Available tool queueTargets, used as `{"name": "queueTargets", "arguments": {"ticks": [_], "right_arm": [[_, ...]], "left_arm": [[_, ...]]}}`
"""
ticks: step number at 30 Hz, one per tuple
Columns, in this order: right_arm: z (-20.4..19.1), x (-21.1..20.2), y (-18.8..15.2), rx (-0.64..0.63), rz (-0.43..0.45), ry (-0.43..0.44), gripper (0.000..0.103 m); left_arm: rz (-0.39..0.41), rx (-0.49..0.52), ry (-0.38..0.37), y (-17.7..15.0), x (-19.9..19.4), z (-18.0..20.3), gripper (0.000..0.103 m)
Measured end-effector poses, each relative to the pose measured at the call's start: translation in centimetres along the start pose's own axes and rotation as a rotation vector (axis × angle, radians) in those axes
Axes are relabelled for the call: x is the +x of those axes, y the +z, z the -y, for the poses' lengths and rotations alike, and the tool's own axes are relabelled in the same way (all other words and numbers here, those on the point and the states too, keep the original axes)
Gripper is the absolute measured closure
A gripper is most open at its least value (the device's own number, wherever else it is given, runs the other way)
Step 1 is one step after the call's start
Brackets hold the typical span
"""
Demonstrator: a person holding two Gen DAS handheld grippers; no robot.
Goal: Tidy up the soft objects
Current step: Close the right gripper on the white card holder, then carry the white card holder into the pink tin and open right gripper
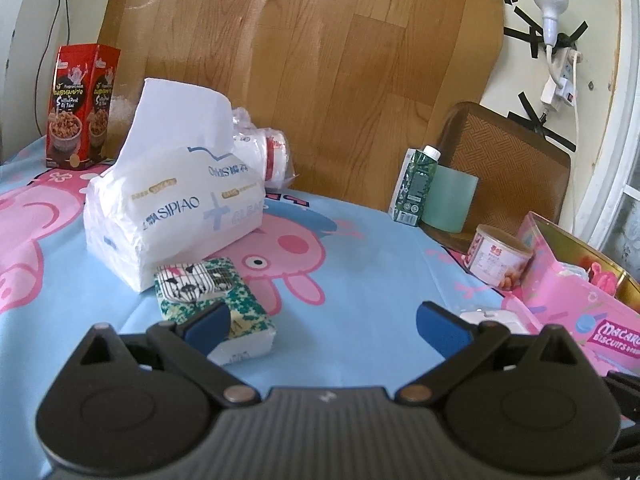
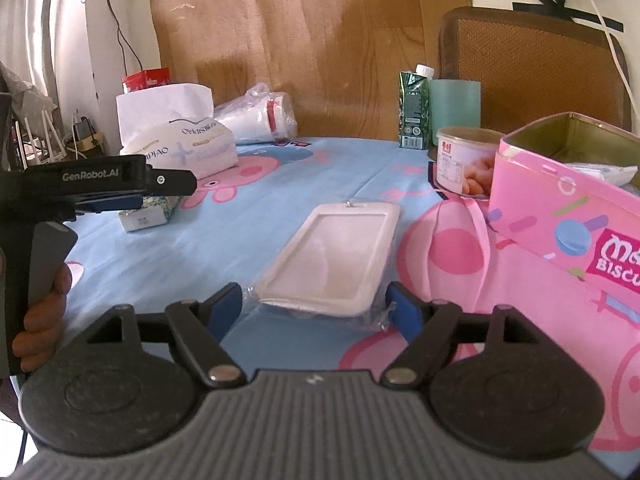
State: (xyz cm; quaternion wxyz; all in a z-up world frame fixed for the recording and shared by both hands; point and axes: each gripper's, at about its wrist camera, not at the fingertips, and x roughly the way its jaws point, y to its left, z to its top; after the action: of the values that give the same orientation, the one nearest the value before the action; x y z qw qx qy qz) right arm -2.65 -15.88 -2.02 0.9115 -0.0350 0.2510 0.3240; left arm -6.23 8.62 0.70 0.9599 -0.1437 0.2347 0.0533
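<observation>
In the left wrist view my left gripper (image 1: 324, 326) stands open over the cartoon tablecloth (image 1: 380, 264), nothing between its blue pads (image 1: 208, 326). A green-patterned tissue pack (image 1: 240, 312) lies by its left pad, with a small black-and-white pouch (image 1: 196, 280) on top. Behind them sits a large white tissue pack (image 1: 176, 204) with a sheet sticking up. In the right wrist view my right gripper (image 2: 314, 314) is open around the near end of a white card holder (image 2: 336, 256) in clear wrap, which lies flat on the cloth. A gap shows at the left pad.
An open pink biscuit tin (image 2: 560, 200) stands at the right, a can (image 2: 464, 164), green carton (image 2: 414, 108) and green cup (image 2: 454, 108) behind it. A red snack box (image 1: 80, 108) and wrapped cups (image 1: 264, 152) sit at the back left. A hand (image 2: 44, 312) holds the left gripper (image 2: 120, 202).
</observation>
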Motion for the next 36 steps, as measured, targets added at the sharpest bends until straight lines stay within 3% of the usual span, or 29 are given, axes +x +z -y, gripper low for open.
{"name": "queueTargets", "arguments": {"ticks": [14, 18, 21, 25, 28, 33, 36], "right_arm": [[-0.5, 0.6, 0.1, -0.019, -0.018, -0.021, 0.017], [-0.7, 0.6, 0.1, -0.033, -0.018, -0.023, 0.024], [-0.8, 0.6, 0.0, -0.04, -0.012, -0.022, 0.031], [-0.7, 0.5, -0.1, -0.036, -0.006, -0.006, 0.036], [-0.2, 0.3, -0.1, -0.008, 0.003, 0.019, 0.047], [-0.1, 0.1, -0.2, 0.011, 0.02, 0.043, 0.054], [-0.3, -0.4, -0.3, -0.002, 0.045, 0.047, 0.055]], "left_arm": [[-0.005, 0.0, -0.015, 0.0, 0.0, -0.1, 0.0], [-0.021, 0.031, -0.015, 0.0, 0.2, 0.8, 0.0], [-0.046, 0.021, -0.061, -0.1, 0.3, 1.4, 0.0], [-0.15, -0.049, -0.184, -0.3, 1.4, 2.1, 0.0], [-0.22, -0.107, -0.272, -0.6, 2.2, 2.8, 0.0], [-0.266, -0.147, -0.341, -0.9, 2.9, 4.5, 0.002], [-0.285, -0.133, -0.361, -1.1, 3.2, 5.7, 0.014]]}}
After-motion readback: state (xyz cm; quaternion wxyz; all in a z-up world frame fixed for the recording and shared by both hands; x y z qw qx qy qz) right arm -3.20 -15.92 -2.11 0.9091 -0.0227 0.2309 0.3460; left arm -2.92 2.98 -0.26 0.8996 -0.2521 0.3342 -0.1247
